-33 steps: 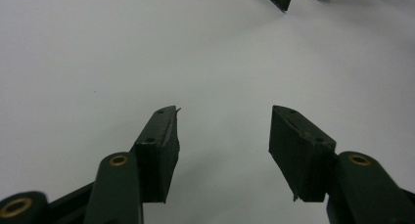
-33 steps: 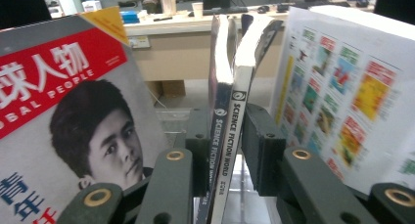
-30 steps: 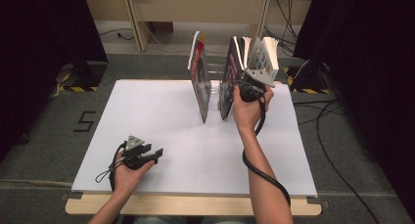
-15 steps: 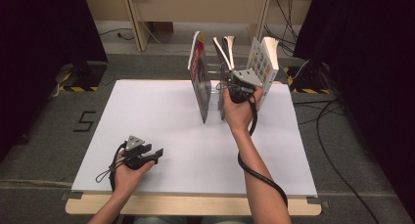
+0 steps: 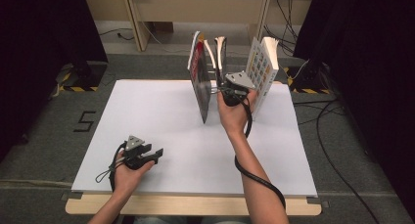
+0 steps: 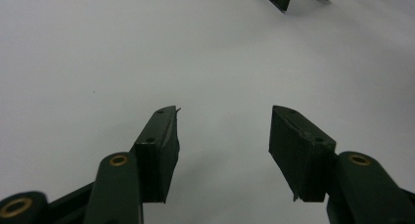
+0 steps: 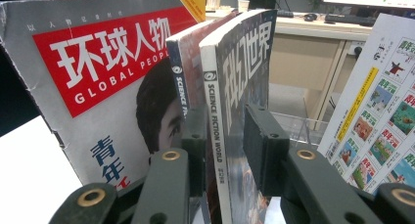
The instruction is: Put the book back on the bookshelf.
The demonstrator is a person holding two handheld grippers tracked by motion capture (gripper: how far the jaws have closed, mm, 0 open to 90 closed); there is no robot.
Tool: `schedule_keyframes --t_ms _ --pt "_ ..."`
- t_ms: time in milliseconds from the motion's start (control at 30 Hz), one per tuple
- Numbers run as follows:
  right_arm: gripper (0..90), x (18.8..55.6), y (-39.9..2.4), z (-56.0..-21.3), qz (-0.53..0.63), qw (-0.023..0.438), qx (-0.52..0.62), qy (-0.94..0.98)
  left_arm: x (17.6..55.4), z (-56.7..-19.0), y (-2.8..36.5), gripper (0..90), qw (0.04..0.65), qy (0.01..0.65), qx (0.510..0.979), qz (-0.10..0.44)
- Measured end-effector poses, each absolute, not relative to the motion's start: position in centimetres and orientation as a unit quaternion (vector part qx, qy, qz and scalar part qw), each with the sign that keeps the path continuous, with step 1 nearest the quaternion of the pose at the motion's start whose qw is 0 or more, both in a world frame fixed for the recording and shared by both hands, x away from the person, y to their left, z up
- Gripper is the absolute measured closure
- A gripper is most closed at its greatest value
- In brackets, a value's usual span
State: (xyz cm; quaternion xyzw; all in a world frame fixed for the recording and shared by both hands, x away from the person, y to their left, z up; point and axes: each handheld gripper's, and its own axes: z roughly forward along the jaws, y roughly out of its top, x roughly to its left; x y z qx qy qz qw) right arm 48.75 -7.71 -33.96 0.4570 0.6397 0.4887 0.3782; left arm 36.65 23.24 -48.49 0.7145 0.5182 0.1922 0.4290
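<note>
While the left gripper [image 5: 157,153] rests open, the right gripper [image 7: 222,150] straddles an upright magazine [image 7: 235,87], jaws just opening.

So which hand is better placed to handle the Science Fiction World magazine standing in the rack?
Right. The right hand-held gripper already straddles the Science Fiction World magazine, its jaws just opening with the spine between them. The left hand-held gripper rests open on the white table, far from the rack.

A Science Fiction World magazine [image 7: 235,116] stands upright, white spine toward me, between a red-titled Global People magazine [image 7: 98,77] and a white children's picture book [image 7: 381,111].
</note>
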Motion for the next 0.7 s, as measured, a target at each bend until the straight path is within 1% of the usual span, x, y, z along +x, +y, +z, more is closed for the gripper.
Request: schedule_keyframes --t_ms 567,700 --pt "69.7 48.38 -8.16 -34.33 0.496 0.375 0.456 0.637 36.63 -48.47 23.29 43.6 0.43 0.518 0.714 0.193" --pt "67.7 48.27 -8.65 -34.55 0.492 0.376 0.461 0.636 36.65 -48.52 23.28 43.6 0.429 0.518 0.714 0.193"
